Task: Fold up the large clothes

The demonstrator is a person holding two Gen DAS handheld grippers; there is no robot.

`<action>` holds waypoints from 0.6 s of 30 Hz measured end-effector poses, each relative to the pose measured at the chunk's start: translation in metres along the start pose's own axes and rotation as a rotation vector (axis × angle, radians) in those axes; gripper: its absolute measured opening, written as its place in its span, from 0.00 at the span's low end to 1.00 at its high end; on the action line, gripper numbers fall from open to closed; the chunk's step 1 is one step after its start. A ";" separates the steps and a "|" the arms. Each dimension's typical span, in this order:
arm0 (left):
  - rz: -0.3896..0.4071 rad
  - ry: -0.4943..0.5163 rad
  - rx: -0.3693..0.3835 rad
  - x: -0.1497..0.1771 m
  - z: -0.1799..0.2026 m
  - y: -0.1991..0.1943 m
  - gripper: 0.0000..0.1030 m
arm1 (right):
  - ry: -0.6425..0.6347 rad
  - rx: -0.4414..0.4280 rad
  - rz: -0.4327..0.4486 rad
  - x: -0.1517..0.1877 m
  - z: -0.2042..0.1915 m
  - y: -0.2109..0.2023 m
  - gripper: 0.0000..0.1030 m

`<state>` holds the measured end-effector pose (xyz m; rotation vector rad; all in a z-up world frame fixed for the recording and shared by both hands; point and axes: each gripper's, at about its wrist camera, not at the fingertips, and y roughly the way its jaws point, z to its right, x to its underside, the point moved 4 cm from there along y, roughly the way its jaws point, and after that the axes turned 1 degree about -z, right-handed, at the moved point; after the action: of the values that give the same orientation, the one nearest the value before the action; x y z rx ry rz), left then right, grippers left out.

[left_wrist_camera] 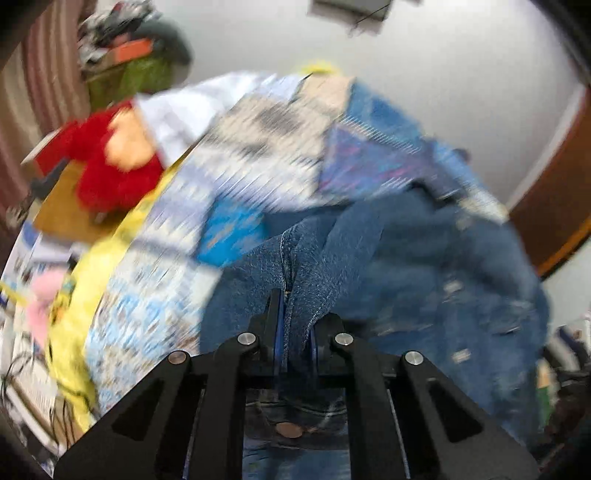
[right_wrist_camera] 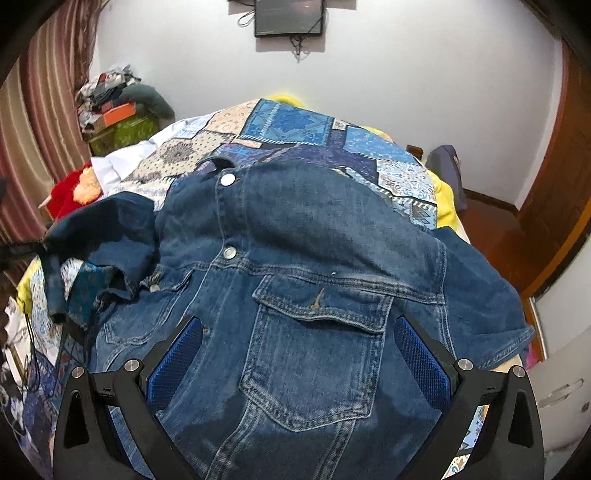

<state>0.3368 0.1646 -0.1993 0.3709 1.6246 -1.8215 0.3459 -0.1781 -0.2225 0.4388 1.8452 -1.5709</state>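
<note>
A blue denim jacket (right_wrist_camera: 314,240) lies front-up on a bed, with its metal buttons and a flap chest pocket (right_wrist_camera: 317,354) showing. My right gripper (right_wrist_camera: 297,328) hovers open just above the pocket, its blue-padded fingers (right_wrist_camera: 173,354) spread wide on either side and nothing pinched. My left gripper (left_wrist_camera: 295,310) is shut on a fold of the jacket's denim (left_wrist_camera: 424,258), which rises bunched from between its jaws. In the right wrist view one sleeve (right_wrist_camera: 99,229) is lifted off the bed toward the left edge. The left wrist view is motion-blurred.
A blue patchwork bedspread (right_wrist_camera: 288,125) over a yellow sheet (left_wrist_camera: 74,295) covers the bed. A red plush toy (left_wrist_camera: 107,170) lies at its left side. Boxes and clothes (right_wrist_camera: 114,107) are piled by the striped curtain. A wooden door (right_wrist_camera: 565,177) stands at the right, and a screen (right_wrist_camera: 288,16) hangs on the wall.
</note>
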 end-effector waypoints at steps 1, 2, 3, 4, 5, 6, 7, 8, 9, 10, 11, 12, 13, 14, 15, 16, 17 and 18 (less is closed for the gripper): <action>0.008 0.015 0.028 -0.008 0.015 -0.005 0.10 | 0.008 -0.002 0.006 -0.002 0.003 -0.001 1.00; 0.011 0.033 0.051 -0.013 0.031 -0.010 0.10 | 0.014 -0.001 0.013 -0.003 0.006 -0.003 1.00; 0.011 0.061 0.079 -0.021 0.052 -0.011 0.10 | 0.016 0.001 0.019 -0.005 0.008 -0.005 1.00; 0.008 0.081 0.097 -0.024 0.065 -0.011 0.10 | 0.017 0.004 0.026 -0.006 0.010 -0.008 1.00; 0.001 0.102 0.114 -0.026 0.081 -0.010 0.10 | 0.018 0.008 0.036 -0.007 0.014 -0.011 1.00; -0.011 0.122 0.131 -0.026 0.099 -0.008 0.10 | 0.019 0.008 0.043 -0.008 0.016 -0.014 1.00; -0.034 0.141 0.154 -0.024 0.119 -0.001 0.10 | 0.019 0.006 0.049 -0.009 0.019 -0.016 1.00; -0.062 0.155 0.177 -0.023 0.138 0.008 0.10 | 0.020 0.007 0.056 -0.010 0.023 -0.020 1.00; -0.085 0.167 0.190 -0.021 0.152 0.018 0.10 | 0.023 0.010 0.063 -0.010 0.026 -0.022 1.00; -0.114 0.186 0.200 -0.016 0.169 0.029 0.10 | 0.025 0.010 0.067 -0.010 0.029 -0.025 1.00; -0.144 0.206 0.202 -0.010 0.184 0.042 0.10 | 0.026 0.010 0.070 -0.010 0.033 -0.027 1.00; -0.176 0.222 0.201 -0.002 0.198 0.055 0.10 | 0.027 0.010 0.071 -0.010 0.036 -0.028 1.00; -0.205 0.233 0.202 0.003 0.207 0.067 0.10 | 0.029 0.011 0.070 -0.009 0.039 -0.029 1.00; -0.236 0.240 0.203 0.010 0.216 0.077 0.10 | 0.031 0.011 0.066 -0.007 0.042 -0.030 1.00; -0.261 0.246 0.197 0.017 0.223 0.088 0.10 | 0.033 0.011 0.060 -0.006 0.046 -0.030 1.00; -0.278 0.255 0.185 0.024 0.230 0.097 0.10 | 0.033 0.011 0.053 -0.004 0.049 -0.030 1.00; -0.280 0.267 0.172 0.030 0.234 0.101 0.10 | 0.032 0.008 0.043 -0.002 0.052 -0.030 1.00; -0.266 0.298 0.145 0.034 0.239 0.103 0.12 | 0.031 0.006 0.036 -0.001 0.053 -0.029 1.00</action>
<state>0.4278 -0.0752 -0.2546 0.5333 1.8159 -2.1753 0.3424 -0.2355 -0.2034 0.4988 1.8457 -1.5538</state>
